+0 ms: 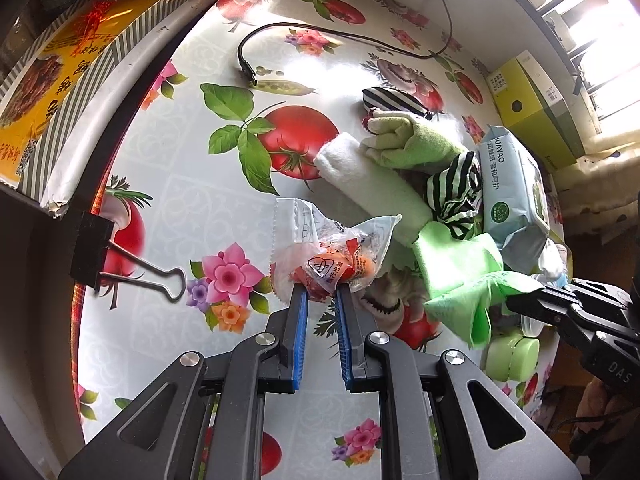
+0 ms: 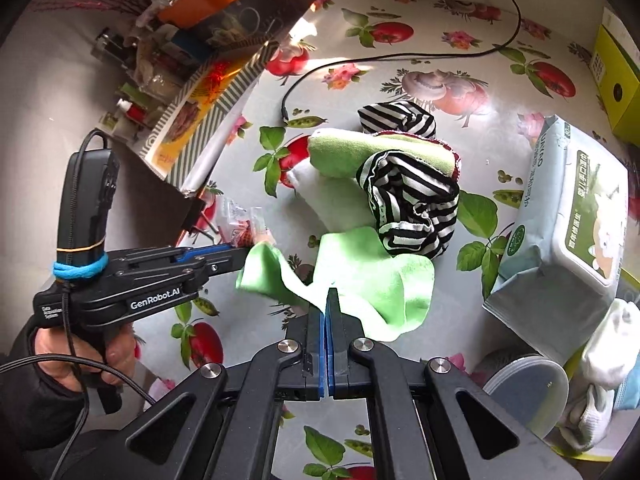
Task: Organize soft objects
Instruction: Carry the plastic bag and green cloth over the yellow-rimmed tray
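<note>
Left tool (image 1: 322, 288) nearly closed — gripping; right tool (image 2: 329, 294) seemingly pinched tight.

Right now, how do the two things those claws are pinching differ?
The left gripper pinches a crinkly clear plastic packet with orange contents; the right gripper pinches a soft light-green cloth. The packet is small and bunched; the cloth is larger and draped. The left jaws stand apart around the packet; the right jaws nearly meet. Both hang over the fruit-print tablecloth.

1. Two grippers: left gripper (image 1: 322, 290), right gripper (image 2: 327, 300).
2. One light green cloth (image 2: 384, 284).
3. Two black-and-white striped garments: one rolled (image 2: 394, 117), one crumpled (image 2: 416, 204).
4. One wet-wipes pack (image 2: 568, 216).
5. One crinkled snack wrapper (image 1: 332, 252).
6. One binder clip (image 1: 120, 260).
7. One black cable (image 1: 340, 36).
</note>
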The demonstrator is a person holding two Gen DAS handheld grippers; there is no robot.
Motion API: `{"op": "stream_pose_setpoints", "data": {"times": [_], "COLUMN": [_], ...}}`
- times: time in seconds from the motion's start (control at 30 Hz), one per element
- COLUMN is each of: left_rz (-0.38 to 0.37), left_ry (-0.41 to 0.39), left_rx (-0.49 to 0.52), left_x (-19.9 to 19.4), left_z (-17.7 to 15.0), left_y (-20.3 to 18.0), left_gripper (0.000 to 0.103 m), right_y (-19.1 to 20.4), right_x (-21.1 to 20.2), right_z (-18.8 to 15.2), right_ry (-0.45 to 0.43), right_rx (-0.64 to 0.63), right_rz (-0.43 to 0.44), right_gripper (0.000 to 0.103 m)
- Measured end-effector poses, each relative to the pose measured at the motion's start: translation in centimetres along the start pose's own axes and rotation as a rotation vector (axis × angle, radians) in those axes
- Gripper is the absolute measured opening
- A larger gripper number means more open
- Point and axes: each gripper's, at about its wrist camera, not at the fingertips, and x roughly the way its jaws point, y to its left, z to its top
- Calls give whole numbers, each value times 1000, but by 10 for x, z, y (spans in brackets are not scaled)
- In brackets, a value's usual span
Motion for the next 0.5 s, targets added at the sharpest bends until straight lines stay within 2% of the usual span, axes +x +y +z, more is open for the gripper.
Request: {"op": "stream_pose_setpoints", "data": {"times": [0.5], "left_rz": [-47], "left_ry": [-50], "left_rx": [99], "left_x": [-31], "left_z": [4], "left_y": [-47], "left_gripper": [14], "right_y": [-13], "right_x": [-92], "right_z": [-17], "right_ry": [-190], "right_rx": [67], "right_rz": [16], "right_gripper": [1]}}
